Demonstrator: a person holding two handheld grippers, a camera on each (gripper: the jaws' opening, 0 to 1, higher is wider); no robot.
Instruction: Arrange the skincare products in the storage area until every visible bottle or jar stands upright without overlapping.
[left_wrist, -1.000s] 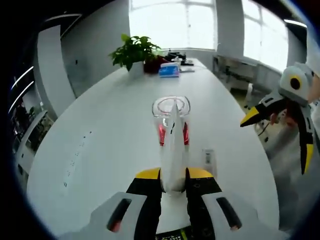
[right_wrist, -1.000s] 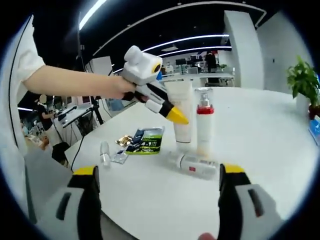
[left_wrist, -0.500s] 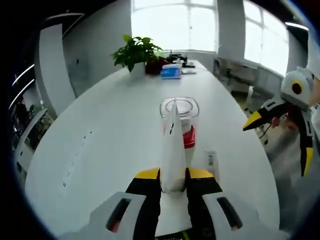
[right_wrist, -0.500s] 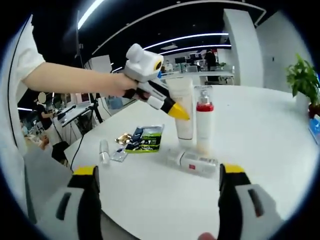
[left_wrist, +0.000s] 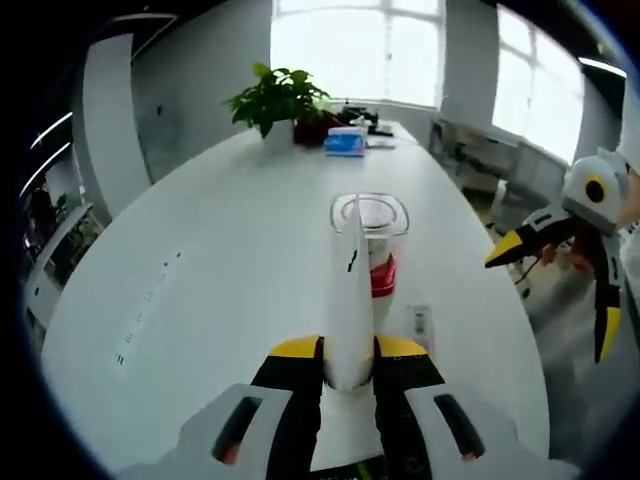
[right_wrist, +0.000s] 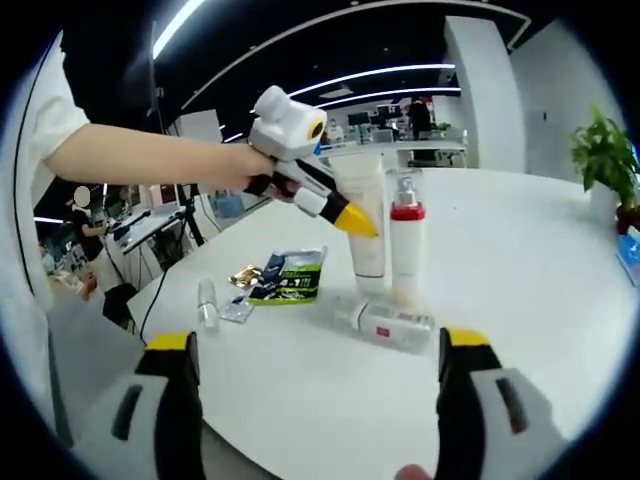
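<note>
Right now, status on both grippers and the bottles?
Left gripper shut on white tube, upright beside pump bottle. Right gripper open, idle. One bottle lying flat; sachets nearby.

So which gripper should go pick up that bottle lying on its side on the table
The right gripper, probably. Its jaws are open and empty, and the lying bottle sits just ahead of them. The left gripper is shut on the white tube, standing it beside the red-collared pump bottle.

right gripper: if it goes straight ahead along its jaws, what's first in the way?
Most likely the bottle lying on its side, centred ahead of the open right gripper on the white table. Behind it stand the pump bottle and white tube. Depth is uncertain.
</note>
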